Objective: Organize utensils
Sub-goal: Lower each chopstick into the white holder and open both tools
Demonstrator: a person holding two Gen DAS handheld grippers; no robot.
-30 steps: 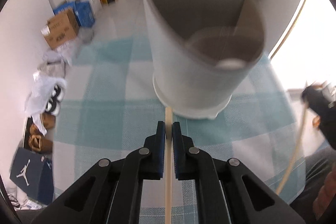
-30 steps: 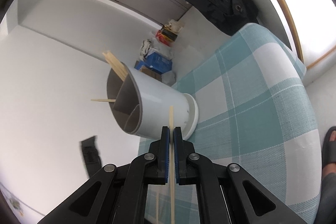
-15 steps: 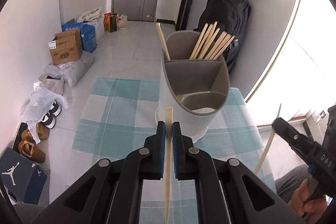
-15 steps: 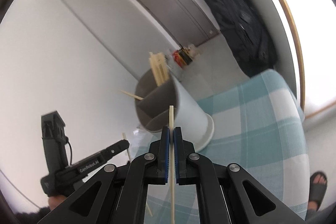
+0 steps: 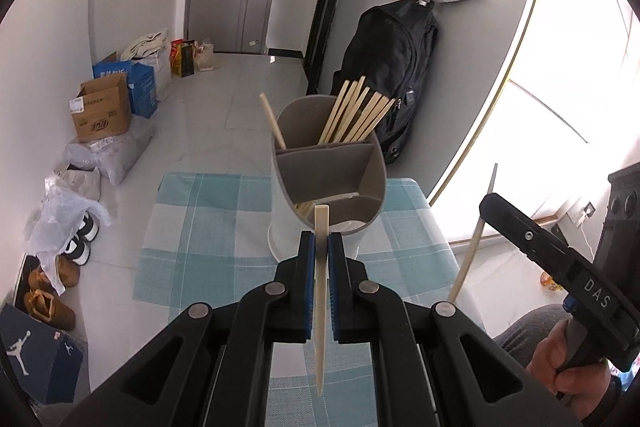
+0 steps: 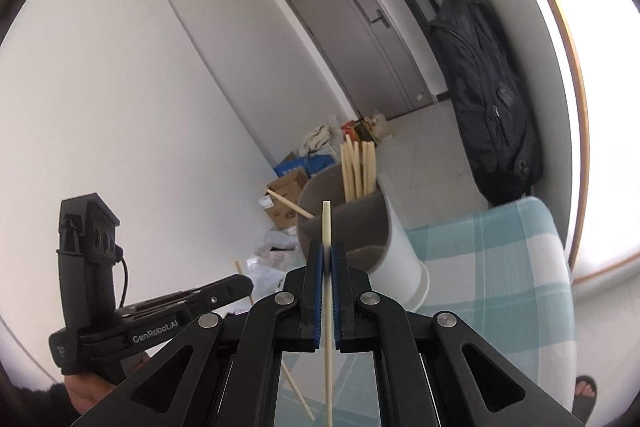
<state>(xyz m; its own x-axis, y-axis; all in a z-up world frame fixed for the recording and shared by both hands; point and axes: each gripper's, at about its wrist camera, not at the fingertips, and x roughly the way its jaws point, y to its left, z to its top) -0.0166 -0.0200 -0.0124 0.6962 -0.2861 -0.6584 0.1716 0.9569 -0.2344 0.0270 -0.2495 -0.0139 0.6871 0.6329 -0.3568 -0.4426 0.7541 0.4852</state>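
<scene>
The left gripper [image 5: 321, 243], low in the middle of its own view, is pinched tight on one pale chopstick [image 5: 321, 291], whose blunt end pokes up just past the blue pads [image 5: 307, 267] and whose thin tip hangs down between the black arms. The right gripper [image 6: 328, 255] is clamped the same way on a second chopstick [image 6: 327, 307], standing near upright in the middle of its view.

Straight ahead of both sits the utensil holder [image 5: 328, 183], a white tub with grey dividers, upright on the checked blue tablecloth [image 5: 200, 227]. Its far compartment holds a bundle of chopsticks [image 5: 356, 115] leaning right, with one lone stick [image 5: 272, 123] leaning left; more sticks lie in the near compartment.

The left stick's top overlaps the holder's near rim in the frame; I cannot tell whether they touch. Bare cloth stretches left of the holder. At the right of the left view, the cloth's edge curves close beside the holder, under the other gripper.
</scene>
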